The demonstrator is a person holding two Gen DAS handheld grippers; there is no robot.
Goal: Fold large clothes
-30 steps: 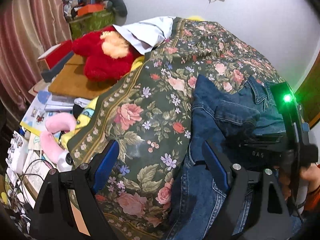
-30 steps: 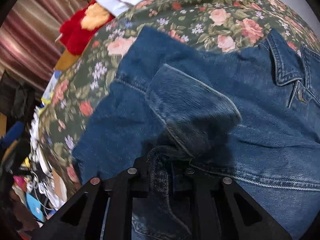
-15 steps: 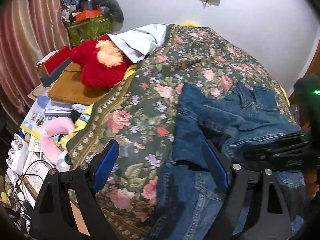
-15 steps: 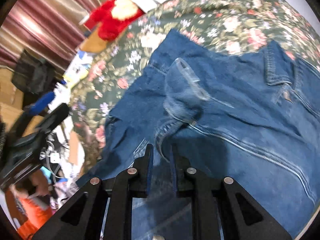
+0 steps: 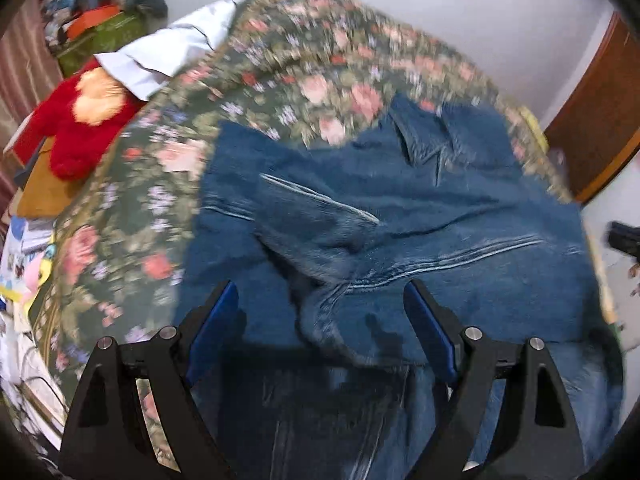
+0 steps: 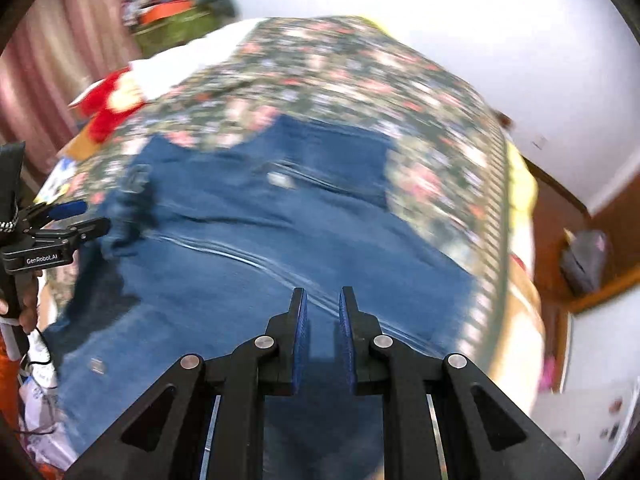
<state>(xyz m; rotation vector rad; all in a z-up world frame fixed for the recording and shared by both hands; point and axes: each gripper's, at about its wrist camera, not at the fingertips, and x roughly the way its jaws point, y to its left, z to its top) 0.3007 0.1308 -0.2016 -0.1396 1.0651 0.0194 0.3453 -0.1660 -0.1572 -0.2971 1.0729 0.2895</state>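
A blue denim jacket (image 5: 380,216) lies spread on the floral bedspread (image 5: 280,64), with its left sleeve folded in across the front. My left gripper (image 5: 320,312) is wide open and empty, held above the jacket's lower middle. In the right wrist view the jacket (image 6: 256,248) fills the middle. My right gripper (image 6: 323,312) hovers over its near part, jaws a narrow gap apart with nothing between them. The left gripper (image 6: 68,220) shows at the left edge of that view, beside the jacket's left side.
A red plush toy (image 5: 80,120) and a white pillow (image 5: 168,52) lie at the bed's far left. Boxes and clutter (image 5: 96,32) stand behind them. Papers and small items (image 5: 24,248) lie beside the bed on the left. A wooden door (image 5: 592,120) is at the right.
My right gripper has let go of the sleeve, opened slightly, and pulled back to the right. My left gripper has swung right, over the jacket. Both views are blurred by motion.
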